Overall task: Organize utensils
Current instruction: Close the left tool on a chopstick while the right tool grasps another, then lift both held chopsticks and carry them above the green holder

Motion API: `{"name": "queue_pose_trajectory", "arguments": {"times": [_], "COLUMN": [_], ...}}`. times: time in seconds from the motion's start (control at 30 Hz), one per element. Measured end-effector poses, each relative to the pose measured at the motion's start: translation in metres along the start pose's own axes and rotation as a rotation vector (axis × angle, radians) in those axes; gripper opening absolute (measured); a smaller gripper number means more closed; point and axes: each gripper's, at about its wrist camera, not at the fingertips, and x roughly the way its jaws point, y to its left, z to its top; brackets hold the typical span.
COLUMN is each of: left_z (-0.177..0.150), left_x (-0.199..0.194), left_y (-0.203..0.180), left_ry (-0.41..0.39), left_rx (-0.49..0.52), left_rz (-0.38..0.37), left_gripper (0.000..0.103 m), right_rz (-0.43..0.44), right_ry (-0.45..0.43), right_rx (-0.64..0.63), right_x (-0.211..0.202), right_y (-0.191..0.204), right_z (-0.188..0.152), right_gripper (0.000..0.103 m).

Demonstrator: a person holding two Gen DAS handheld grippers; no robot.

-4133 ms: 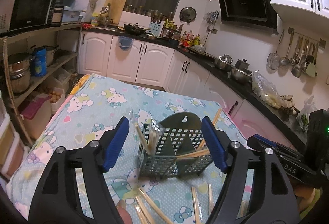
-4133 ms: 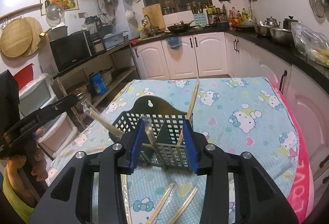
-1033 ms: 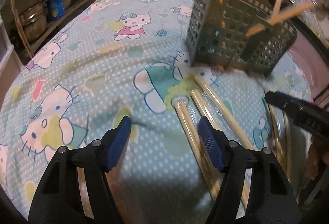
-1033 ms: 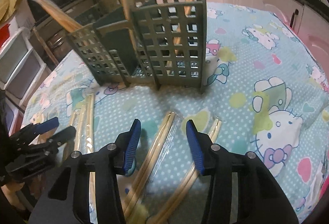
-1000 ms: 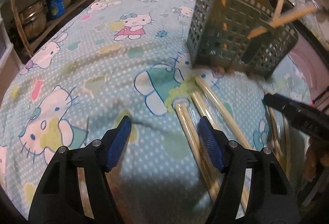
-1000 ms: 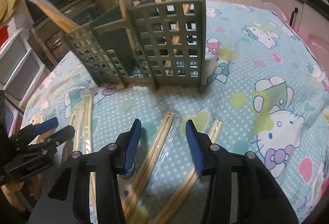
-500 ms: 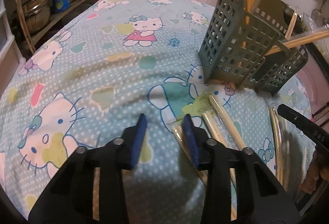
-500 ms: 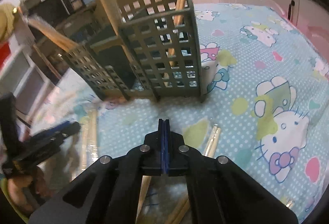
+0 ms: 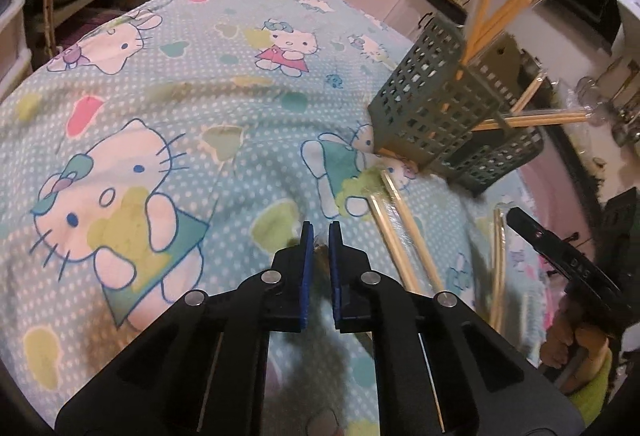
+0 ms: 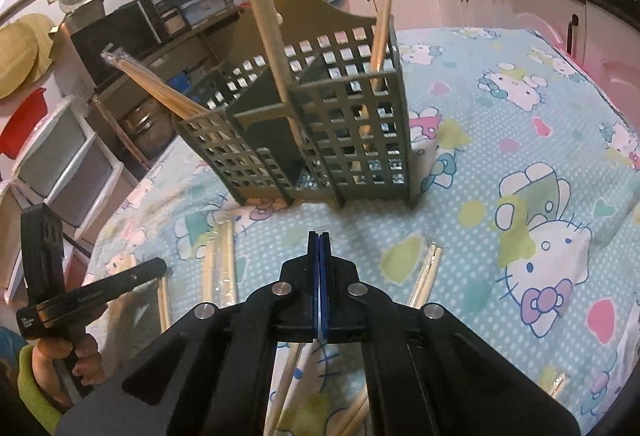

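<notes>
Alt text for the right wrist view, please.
The right gripper, jaws shut on a wrapped chopstick pair, hangs over a cartoon-cat tablecloth before a green slotted utensil caddy holding chopsticks. More wrapped pairs lie loose; the left gripper is at left.

Left gripper [image 9: 318, 232] tilts down, jaws closing to a narrow slit with a chopstick [image 9: 320, 256] end (just a brown sliver) between the pads. Right gripper [image 10: 319, 236] angles down too, pads pressed flat together. Left hand [image 10: 72, 364] wraps its handle, green cuff showing.
</notes>
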Motion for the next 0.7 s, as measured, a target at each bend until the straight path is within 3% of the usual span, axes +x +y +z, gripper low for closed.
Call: {"name": "queue_pose_trajectory", "arguments": {"times": [0.37, 0.7], "left_z": [0.010, 0.030], "left_x": [-0.051, -0.075], "left_y": [-0.029, -0.065], "left_ry": [-0.120, -0.201], "left_rx": [0.041, 0.110], "left_rz": [-0.087, -0.149], "left_gripper": [0.002, 0.001], "right_rz": [0.047, 0.077], "right_ry": [-0.080, -0.179], "right_rx": [-0.012, -0.045], "right_x": [-0.036, -0.076], "right_y": [0.013, 0.020], "right_z": [0.009, 0.020], "right_gripper": [0.001, 0.001]}}
